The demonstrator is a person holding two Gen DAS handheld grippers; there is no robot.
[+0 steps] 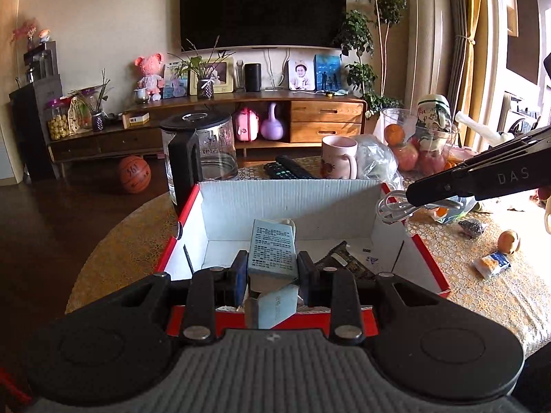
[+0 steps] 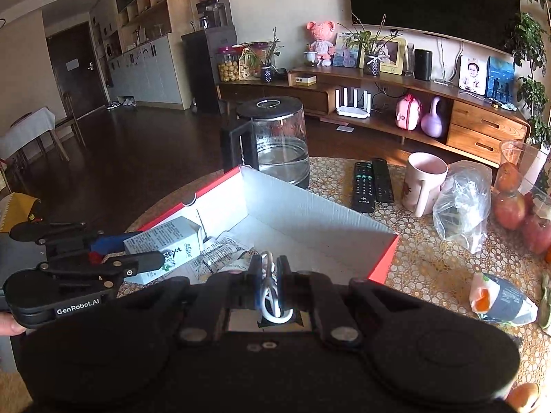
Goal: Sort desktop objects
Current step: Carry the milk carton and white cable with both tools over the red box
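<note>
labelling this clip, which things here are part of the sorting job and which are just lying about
In the job:
left tool shut on the pale blue carton
right tool shut on the white cable
red box

Lying about:
glass kettle
pink mug
remotes
plastic bag
apples

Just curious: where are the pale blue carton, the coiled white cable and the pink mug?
pale blue carton (image 1: 273, 247): left wrist view, printed face.
coiled white cable (image 2: 270, 297): right wrist view, loop.
pink mug (image 2: 425, 182): right wrist view, side wall.
</note>
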